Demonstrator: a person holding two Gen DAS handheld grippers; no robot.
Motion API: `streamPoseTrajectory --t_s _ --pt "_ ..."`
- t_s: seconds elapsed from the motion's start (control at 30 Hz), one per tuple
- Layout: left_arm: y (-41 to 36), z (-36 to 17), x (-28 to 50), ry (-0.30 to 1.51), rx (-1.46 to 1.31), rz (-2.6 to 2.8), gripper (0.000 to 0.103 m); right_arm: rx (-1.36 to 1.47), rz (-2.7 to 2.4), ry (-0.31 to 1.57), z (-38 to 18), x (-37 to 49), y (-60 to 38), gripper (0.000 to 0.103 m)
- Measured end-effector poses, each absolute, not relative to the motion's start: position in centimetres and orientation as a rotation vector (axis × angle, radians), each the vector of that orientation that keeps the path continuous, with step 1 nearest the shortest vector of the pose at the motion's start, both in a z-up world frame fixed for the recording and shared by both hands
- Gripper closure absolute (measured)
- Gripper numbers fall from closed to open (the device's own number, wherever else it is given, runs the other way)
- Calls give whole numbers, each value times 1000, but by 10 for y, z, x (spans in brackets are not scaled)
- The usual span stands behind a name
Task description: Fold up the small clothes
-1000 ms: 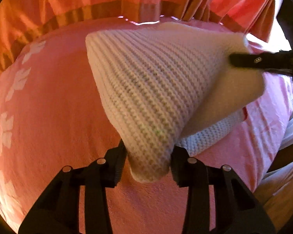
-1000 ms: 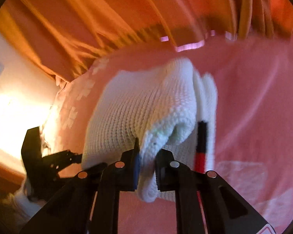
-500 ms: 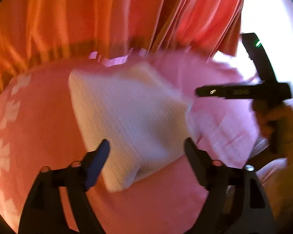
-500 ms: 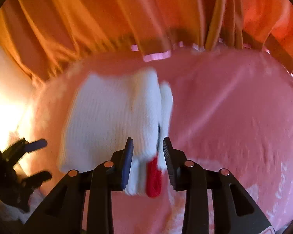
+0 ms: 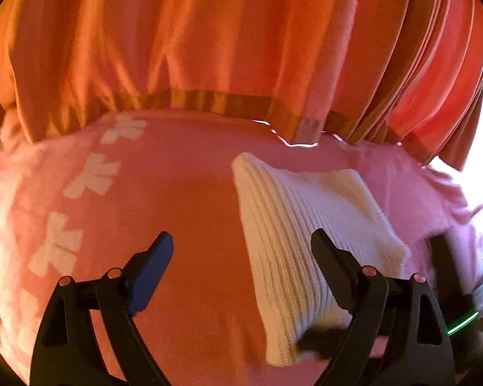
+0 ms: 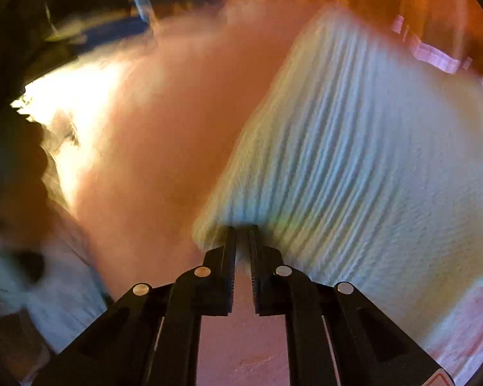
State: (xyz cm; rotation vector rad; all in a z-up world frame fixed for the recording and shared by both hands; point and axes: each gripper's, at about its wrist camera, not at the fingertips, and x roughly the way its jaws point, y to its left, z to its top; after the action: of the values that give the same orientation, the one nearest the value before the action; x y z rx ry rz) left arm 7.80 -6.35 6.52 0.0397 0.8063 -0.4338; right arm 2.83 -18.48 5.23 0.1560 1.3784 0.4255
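One white knitted garment [image 5: 306, 231] is lying folded on the pink blanket [image 5: 183, 199] in the left wrist view, below the orange curtain [image 5: 209, 48]; the left gripper [image 5: 241, 244] is hanging wide open and gripping nothing, its right finger [image 5: 335, 270] passing in front of the knit, its left finger over bare blanket. In the right wrist view, blurred throughout, the right gripper [image 6: 242, 234] is standing nearly closed at the near edge of the garment [image 6: 354, 167]; whether it is pinching the knit I cannot tell; no containers are showing in either view.
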Motion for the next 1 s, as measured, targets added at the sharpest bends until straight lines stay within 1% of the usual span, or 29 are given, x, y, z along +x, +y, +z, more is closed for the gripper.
streamPoseTrajectory --t_s 0.03,0.07,0.2,0.27,0.33,0.37,0.43,0.5,0.6,0.63,0.7,0.8,0.83,0.9,0.93,0.97,1.0 --pt "-65 64 78 803 53 -427 19 145 425 1390 47 28 -179 99" --pt "-64 63 76 809 57 -425 19 122 428 1372 54 26 -177 99" --pt "-51 65 83 831 -4 -417 19 192 437 1210 106 18 -202 99" --pt "-50 67 82 822 -9 -412 19 216 381 1161 115 17 -222 99" --pt "-53 67 82 819 5 -406 19 208 241 1197 98 24 -254 99" --pt "-57 64 84 826 16 -404 19 169 145 1253 79 28 -266 99" --pt "-62 58 85 841 30 -400 19 180 104 1335 47 27 -284 103" --pt "-71 52 86 858 52 -402 19 256 108 1297 56 22 -296 103" --pt "-86 47 84 852 80 -411 19 218 12 1106 99 12 -313 102" --pt "-92 46 83 849 83 -423 19 241 -26 1079 104 12 -324 102" --pt "-107 44 81 846 92 -455 19 286 -88 1081 94 17 -344 100" --pt "-128 29 78 864 131 -487 19 299 -133 1192 56 24 -352 99" --pt "-133 22 77 879 152 -485 19 311 -133 1180 54 28 -352 99" --pt "-139 8 76 910 178 -476 19 364 -111 1141 61 29 -352 93" --pt "-139 4 76 920 173 -472 19 392 -99 1122 66 25 -355 82" --pt "-138 3 76 928 160 -476 19 419 -88 1102 68 24 -359 67" --pt "-139 3 76 931 152 -481 19 434 -90 1090 66 27 -362 62"
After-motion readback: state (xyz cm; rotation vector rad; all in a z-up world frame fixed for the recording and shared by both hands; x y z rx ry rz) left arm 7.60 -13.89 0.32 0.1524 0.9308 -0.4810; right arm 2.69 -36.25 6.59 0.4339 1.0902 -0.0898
